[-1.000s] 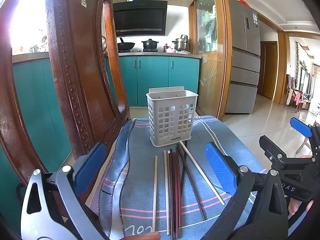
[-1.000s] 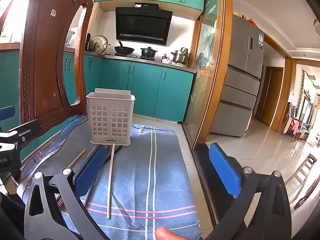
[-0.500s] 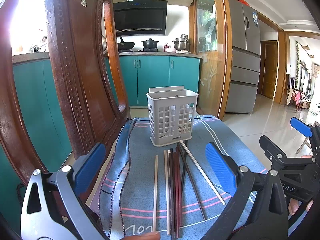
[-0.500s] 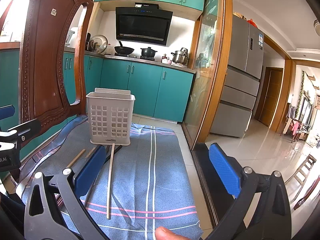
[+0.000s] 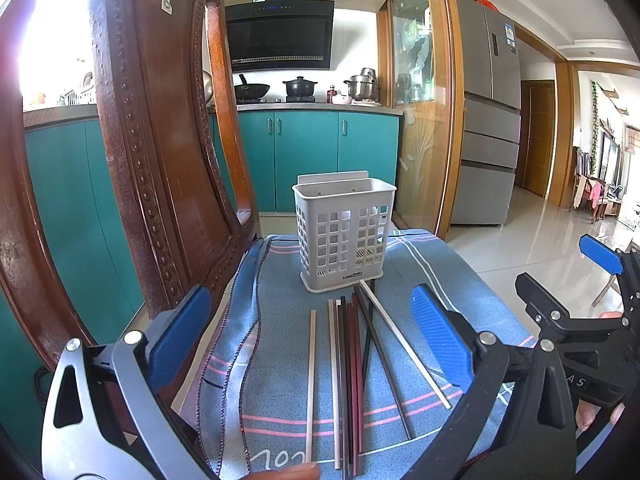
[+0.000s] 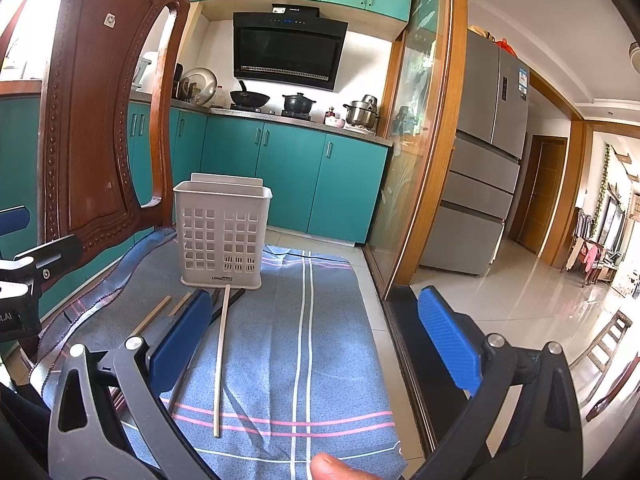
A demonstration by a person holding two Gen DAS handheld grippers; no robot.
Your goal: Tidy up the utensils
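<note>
A white slotted utensil holder (image 5: 344, 232) stands empty on a blue cloth (image 5: 280, 360); it also shows in the right wrist view (image 6: 222, 232). Several chopsticks (image 5: 348, 368), pale, dark and red, lie in a loose row in front of it. One pale chopstick (image 6: 221, 356) lies apart, toward the right. My left gripper (image 5: 308, 340) is open and empty, hovering over the chopsticks. My right gripper (image 6: 312, 340) is open and empty over the cloth, right of the chopsticks; it shows at the right edge of the left wrist view (image 5: 576, 320).
A carved wooden chair back (image 5: 160, 160) rises close on the left. The cloth's right edge (image 6: 372, 320) drops to a tiled floor (image 6: 520, 300). A glass sliding door frame (image 6: 436, 160) stands on the right. Teal kitchen cabinets (image 5: 320, 152) lie behind.
</note>
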